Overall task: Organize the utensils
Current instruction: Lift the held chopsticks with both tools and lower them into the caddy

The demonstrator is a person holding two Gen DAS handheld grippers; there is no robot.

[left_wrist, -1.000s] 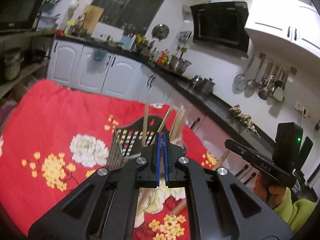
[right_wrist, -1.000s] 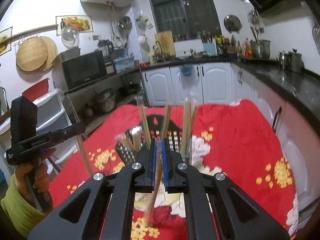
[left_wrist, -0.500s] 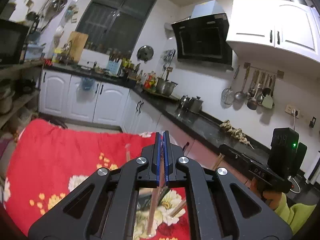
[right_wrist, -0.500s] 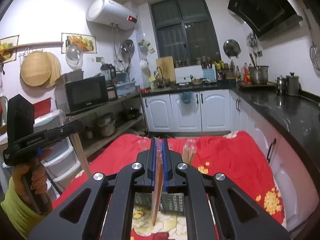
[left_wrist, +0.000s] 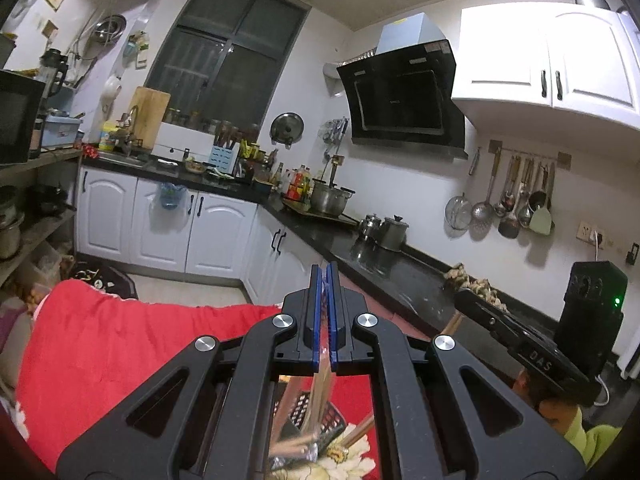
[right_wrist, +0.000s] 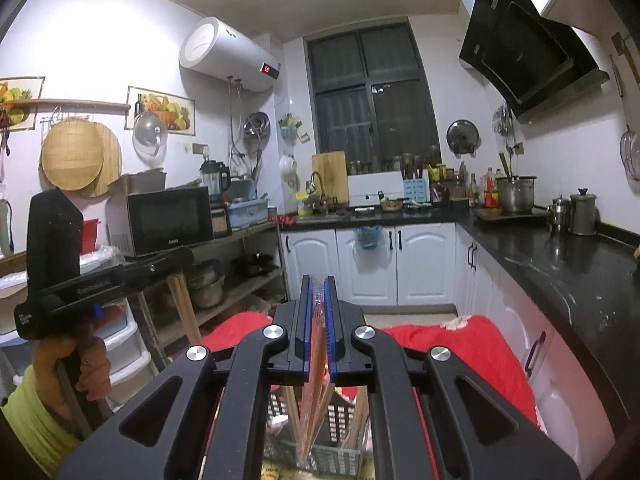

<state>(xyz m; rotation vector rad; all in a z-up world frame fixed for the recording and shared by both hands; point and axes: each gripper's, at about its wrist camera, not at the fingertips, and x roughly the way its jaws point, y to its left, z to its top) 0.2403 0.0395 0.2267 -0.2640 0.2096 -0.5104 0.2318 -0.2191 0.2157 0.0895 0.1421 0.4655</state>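
My left gripper [left_wrist: 325, 280] is shut on a pair of wooden chopsticks [left_wrist: 320, 392] that hang down toward a black mesh utensil basket [left_wrist: 316, 420] on the red floral cloth [left_wrist: 100, 344]. My right gripper [right_wrist: 319, 292] is shut on wrapped wooden chopsticks [right_wrist: 314, 408] that hang over the same basket [right_wrist: 340, 432], which holds several chopsticks. Each gripper shows in the other's view: the right one [left_wrist: 520, 344] at the right edge, the left one [right_wrist: 100, 280] at the left, chopsticks hanging below it.
Black countertops [right_wrist: 560, 264] with pots [left_wrist: 332, 200] run along the right and back. White cabinets [right_wrist: 360, 264] stand behind the table. A shelf with a microwave [right_wrist: 168, 220] stands at the left.
Both grippers have risen and tilted up, each lifting its chopsticks; the basket and cloth have dropped to the bottom of both views.
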